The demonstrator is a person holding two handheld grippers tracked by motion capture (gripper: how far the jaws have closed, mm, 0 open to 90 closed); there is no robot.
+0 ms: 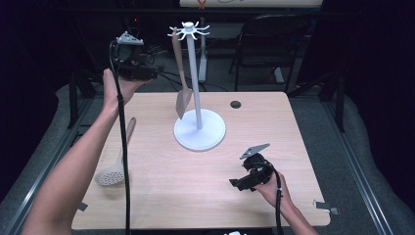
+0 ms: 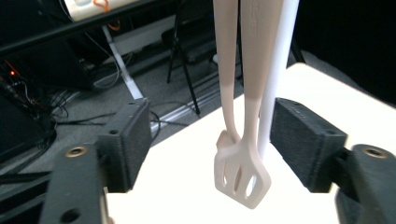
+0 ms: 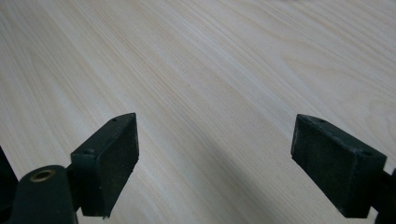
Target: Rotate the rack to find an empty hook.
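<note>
A white utensil stand [image 1: 197, 98] with a ring of hooks on top rises from a round base at the table's middle back. A beige slotted spatula [image 1: 182, 90] hangs from one hook, blade down. My left gripper [image 1: 149, 73] is held up left of the spatula's handle. In the left gripper view its jaws [image 2: 217, 140] stand open on either side of the spatula [image 2: 243, 172] and the stand's pole [image 2: 275, 84], with the pads clear of both. My right gripper [image 1: 237, 184] sits low at the front right, open over bare wood [image 3: 215, 163].
A beige perforated skimmer [image 1: 115, 166] lies on the wooden table [image 1: 161, 196] at the front left. A cable hole [image 1: 235, 104] is in the tabletop behind the stand. A dark chair [image 1: 264, 44] stands beyond the far edge.
</note>
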